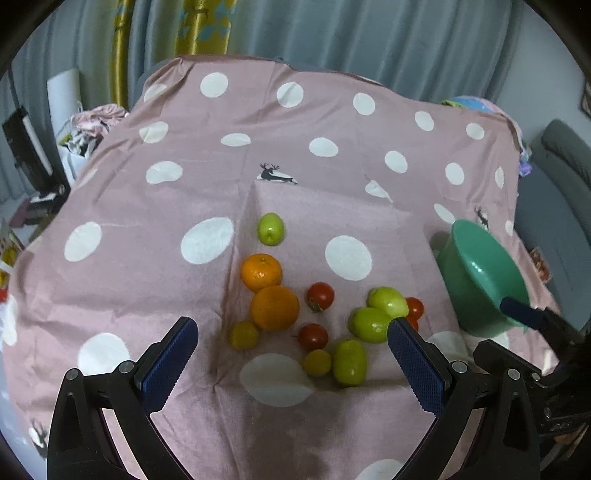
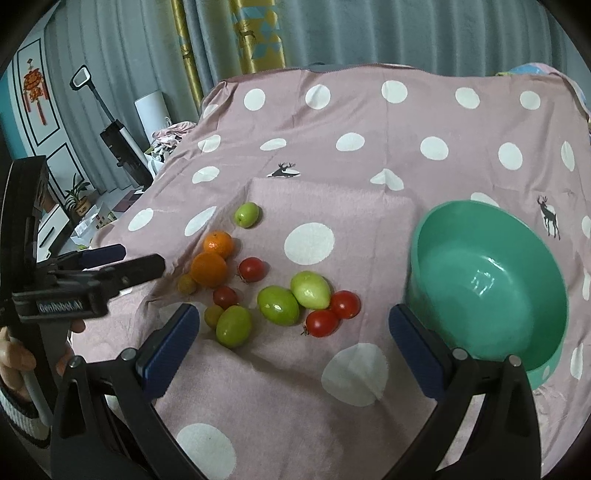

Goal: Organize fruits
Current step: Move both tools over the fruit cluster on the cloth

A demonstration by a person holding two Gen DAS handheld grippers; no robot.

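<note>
Loose fruit lies on the pink dotted cloth (image 1: 147,288): two oranges (image 1: 274,307) (image 2: 209,269), several green fruits (image 1: 270,229) (image 2: 277,305), red tomatoes (image 1: 320,295) (image 2: 322,322) and small yellow fruits (image 1: 243,334) (image 2: 187,283). An empty green bowl (image 2: 491,280) (image 1: 484,280) stands to the right of the pile. My left gripper (image 1: 291,354) hangs open above the near side of the pile, nothing between its fingers. My right gripper (image 2: 291,343) is open too, in front of the fruit and bowl. The left gripper (image 2: 122,260) also shows in the right wrist view, held by a hand (image 2: 16,360).
The cloth has a raised fold (image 1: 255,192) behind the fruit. Grey and yellow curtains (image 2: 332,33) hang behind the table. A vacuum (image 2: 118,140), a plant (image 2: 77,199) and clutter stand off the left edge; a grey chair (image 1: 565,155) is to the right.
</note>
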